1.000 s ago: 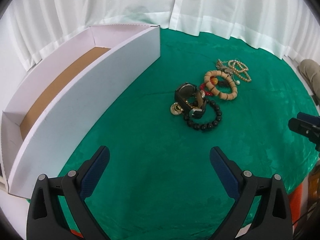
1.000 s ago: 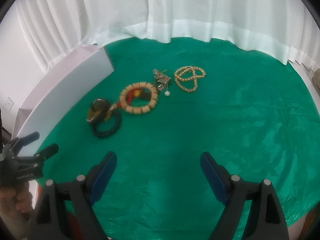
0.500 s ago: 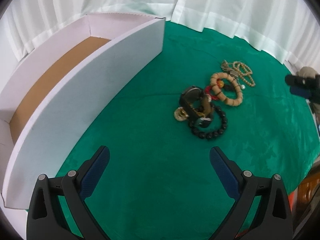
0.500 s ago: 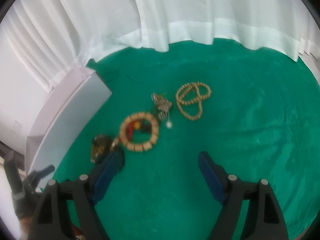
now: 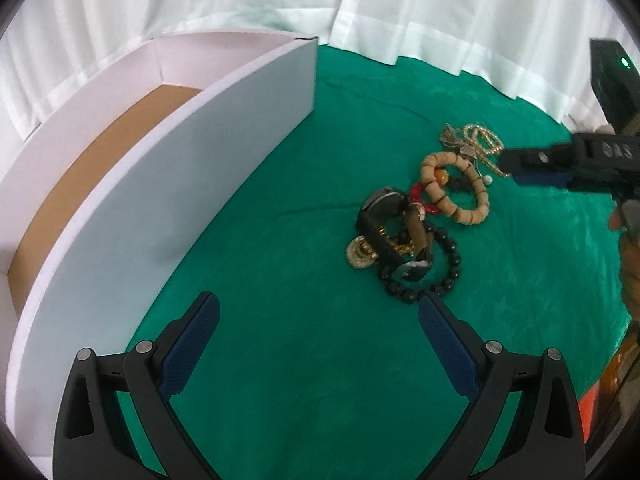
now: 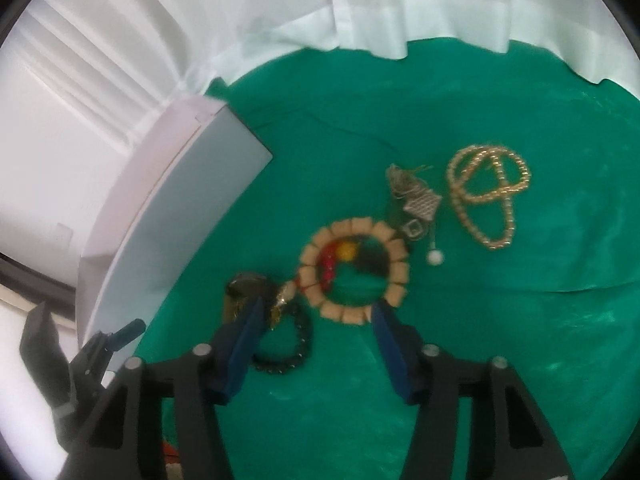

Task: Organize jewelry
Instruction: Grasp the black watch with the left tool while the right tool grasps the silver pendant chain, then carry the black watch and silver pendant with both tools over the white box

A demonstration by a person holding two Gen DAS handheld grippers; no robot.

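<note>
Jewelry lies in a row on the green cloth: a black bead bracelet [image 5: 436, 276] [image 6: 290, 350], a dark watch [image 5: 386, 224] [image 6: 242, 292], a tan wooden bead bracelet [image 5: 456, 188] [image 6: 356, 272], a silver pendant [image 6: 420, 204] and a gold bead necklace [image 6: 486, 192] [image 5: 482, 140]. My right gripper [image 6: 318, 308] is open and hangs just above the tan and black bracelets; it also shows in the left wrist view [image 5: 536, 168]. My left gripper [image 5: 318, 308] is open and empty, short of the black bracelet.
A long white box with a brown floor [image 5: 172, 184] [image 6: 180, 220] stands on the left of the green cloth [image 5: 300, 360]. White curtains [image 5: 400, 8] hang behind the table. The table edge curves away on the right.
My right gripper has come forward and down over the jewelry, and its jaws have narrowed a little. My left gripper has moved closer to the watch and black bracelet.
</note>
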